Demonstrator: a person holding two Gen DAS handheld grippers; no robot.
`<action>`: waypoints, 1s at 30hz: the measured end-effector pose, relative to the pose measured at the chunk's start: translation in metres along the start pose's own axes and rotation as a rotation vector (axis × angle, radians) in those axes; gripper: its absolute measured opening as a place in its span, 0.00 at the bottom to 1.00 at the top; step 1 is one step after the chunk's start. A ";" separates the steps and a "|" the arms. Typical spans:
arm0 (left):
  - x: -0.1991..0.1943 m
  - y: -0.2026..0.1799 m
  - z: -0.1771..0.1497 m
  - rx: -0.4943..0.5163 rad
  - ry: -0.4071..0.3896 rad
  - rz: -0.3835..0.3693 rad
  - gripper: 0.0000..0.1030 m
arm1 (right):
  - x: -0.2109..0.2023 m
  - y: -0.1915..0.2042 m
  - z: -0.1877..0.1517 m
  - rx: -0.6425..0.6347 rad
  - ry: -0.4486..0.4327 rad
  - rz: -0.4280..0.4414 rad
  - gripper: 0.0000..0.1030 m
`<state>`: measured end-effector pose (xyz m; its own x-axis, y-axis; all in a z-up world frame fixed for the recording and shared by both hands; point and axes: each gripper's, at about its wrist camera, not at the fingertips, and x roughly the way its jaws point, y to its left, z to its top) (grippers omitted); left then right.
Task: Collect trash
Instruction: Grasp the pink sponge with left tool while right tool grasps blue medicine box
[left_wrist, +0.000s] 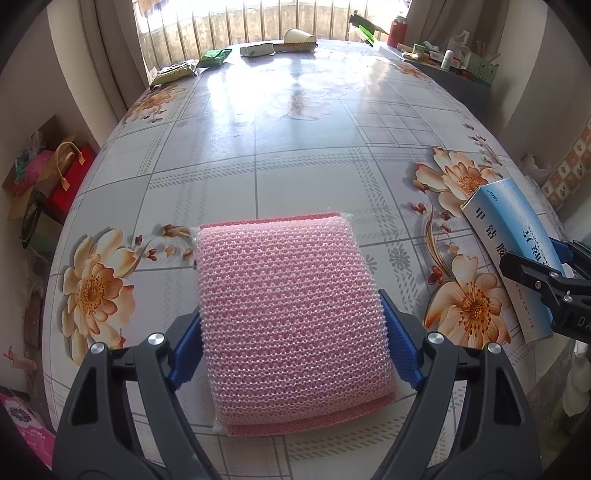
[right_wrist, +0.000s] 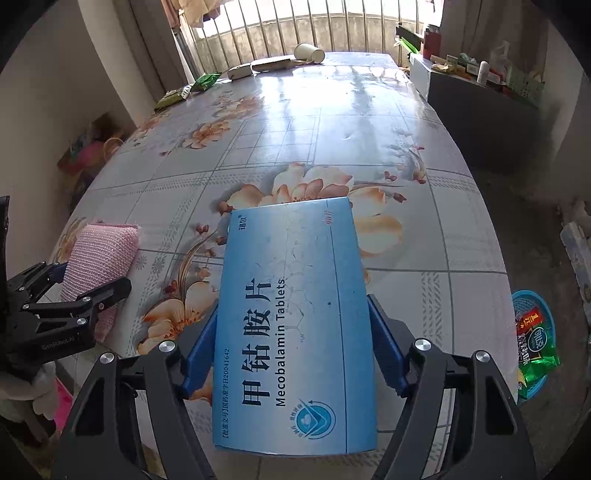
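Note:
A pink mesh scouring sponge (left_wrist: 288, 295) in clear wrap lies low over the flowered tablecloth (left_wrist: 295, 147) near the front edge. My left gripper (left_wrist: 290, 310) has its blue pads pressed on the sponge's two long sides. In the right wrist view, a blue Mecobalamin Tablets box (right_wrist: 291, 314) sits between the blue pads of my right gripper (right_wrist: 293, 306), which touch both its edges. Each view also shows the other tool: the right gripper (left_wrist: 546, 273) with the box (left_wrist: 517, 236), and the left gripper (right_wrist: 85, 288) with the sponge (right_wrist: 99, 254).
At the table's far end lie a tipped paper cup (left_wrist: 299, 36), a white box (left_wrist: 256, 49) and green packets (left_wrist: 214, 57). A blue basket (right_wrist: 535, 343) with wrappers stands on the floor at the right. A cluttered cabinet (right_wrist: 480, 96) flanks the table; bags (left_wrist: 70, 177) sit left.

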<state>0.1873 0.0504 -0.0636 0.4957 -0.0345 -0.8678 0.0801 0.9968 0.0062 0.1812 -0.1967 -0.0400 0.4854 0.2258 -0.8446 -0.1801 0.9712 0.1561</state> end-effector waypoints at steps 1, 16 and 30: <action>0.000 0.000 0.000 0.001 -0.001 0.002 0.77 | 0.000 0.000 0.000 0.001 0.000 0.001 0.70; -0.003 -0.003 -0.003 0.009 -0.017 0.040 0.77 | -0.001 0.000 -0.001 0.005 -0.006 0.000 0.70; -0.013 0.000 -0.003 0.005 -0.047 0.058 0.76 | -0.005 -0.001 -0.002 0.021 -0.016 0.010 0.69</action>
<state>0.1783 0.0513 -0.0539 0.5394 0.0199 -0.8418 0.0541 0.9968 0.0583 0.1776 -0.1992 -0.0366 0.4972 0.2362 -0.8349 -0.1668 0.9703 0.1752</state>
